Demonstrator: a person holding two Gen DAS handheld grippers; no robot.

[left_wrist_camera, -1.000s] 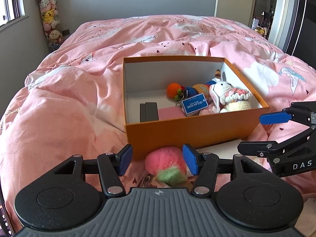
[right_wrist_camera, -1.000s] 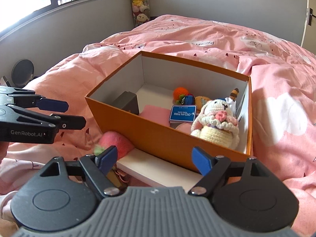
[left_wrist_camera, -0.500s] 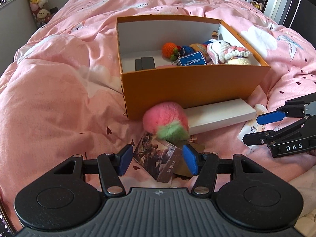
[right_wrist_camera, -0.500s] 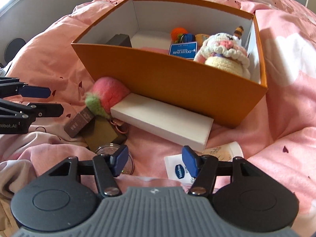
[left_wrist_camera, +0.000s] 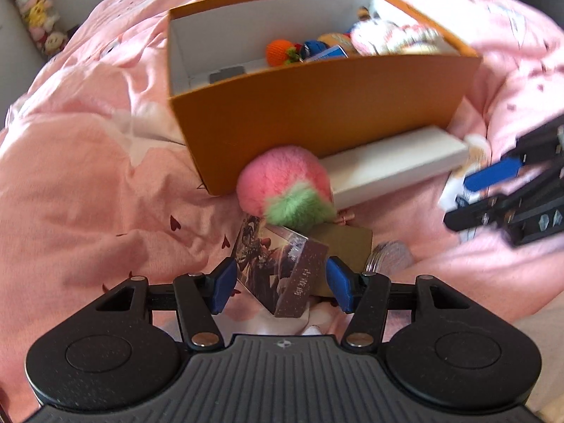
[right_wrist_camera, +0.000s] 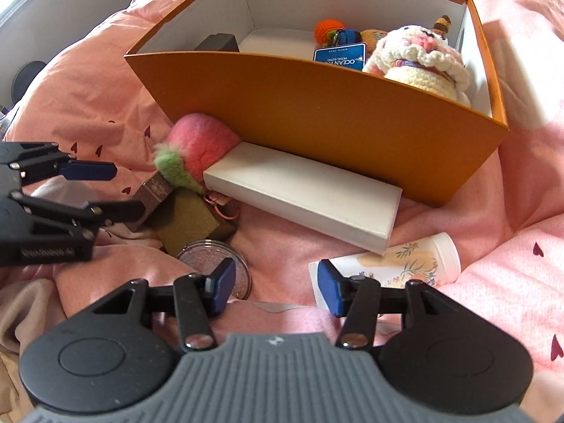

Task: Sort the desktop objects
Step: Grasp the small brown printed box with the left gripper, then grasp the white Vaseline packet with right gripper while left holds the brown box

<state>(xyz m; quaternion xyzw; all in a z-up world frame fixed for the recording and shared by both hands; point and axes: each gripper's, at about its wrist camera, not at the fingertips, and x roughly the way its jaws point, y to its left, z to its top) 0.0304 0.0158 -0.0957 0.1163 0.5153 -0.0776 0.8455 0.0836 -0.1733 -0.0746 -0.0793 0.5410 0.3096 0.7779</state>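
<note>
Blanket [left_wrist_camera: 88,176], pink and lumpy, covers the whole bed, and there is wide bare room on it to the left of the things. An orange box [left_wrist_camera: 317,112] sits on it with its top open, and its tall front wall faces both claws. Inside the box are a knitted bunny [right_wrist_camera: 419,60], a blue tag [right_wrist_camera: 340,56], an orange knitted ball [left_wrist_camera: 280,53] and a dark block [right_wrist_camera: 216,42].

A long white box [right_wrist_camera: 306,194] lies flat right against the front wall of the orange box. A fluffy pink and green toy [left_wrist_camera: 285,190] rests at its left end, touching the orange wall too.

In front of the toy lies a card box [left_wrist_camera: 282,268] with a picture on it. The left claw [left_wrist_camera: 282,282] is spread wide with the card box between its blue pads, but the pads do not seem to press on it. Behind the card box is a brown box [right_wrist_camera: 192,222].

A white tube [right_wrist_camera: 398,264] with flowers lies on the blanket near the white box. The right claw [right_wrist_camera: 278,285] is closing, with only blanket between its pads. Its right pad is at the flat end of the tube. A round clear lid [right_wrist_camera: 215,261] lies by its left pad.
</note>
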